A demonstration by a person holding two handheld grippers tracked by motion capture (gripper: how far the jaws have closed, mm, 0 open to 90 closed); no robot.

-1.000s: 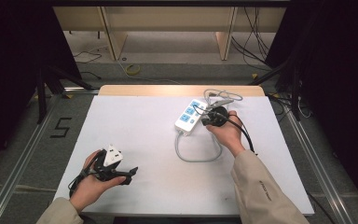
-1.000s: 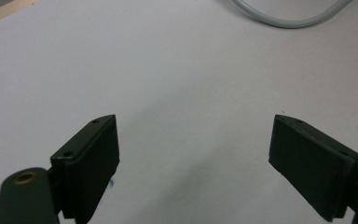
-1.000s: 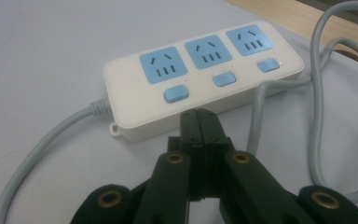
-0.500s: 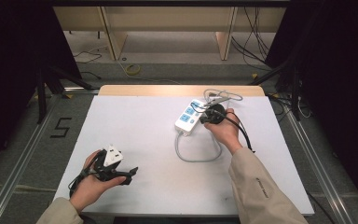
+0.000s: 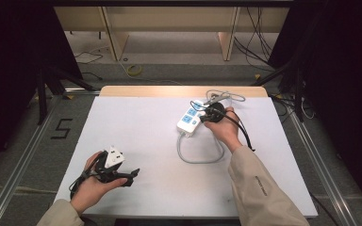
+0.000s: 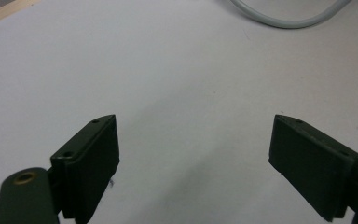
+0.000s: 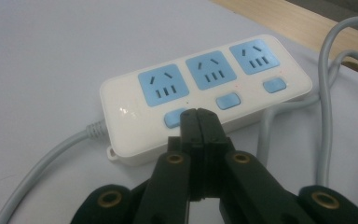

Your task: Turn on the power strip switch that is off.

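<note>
A white power strip [image 5: 190,119] with three blue sockets and three blue switches lies at the far right of the white table [image 5: 136,127]. In the right gripper view the strip [image 7: 205,88] lies just ahead of my right gripper [image 7: 199,122]. That gripper is shut, with nothing between its jaws. Its tips sit at the blue switch [image 7: 173,118] nearest the cable end; whether they press it I cannot tell. From above, the right gripper [image 5: 203,115] is at the strip's right side. My left gripper [image 5: 131,178] rests open near the front left; its jaws [image 6: 193,163] stand wide over bare table.
The strip's grey cable [image 5: 198,157] loops toward the person and runs back past the strip to a coil [image 5: 226,96] at the far edge. A wooden strip [image 5: 169,91] borders the table's far side. Part of the cable loop [image 6: 284,18] lies ahead of the left gripper.
The right gripper has shifted very slightly at the power strip. The left hand and its gripper have stayed still.
</note>
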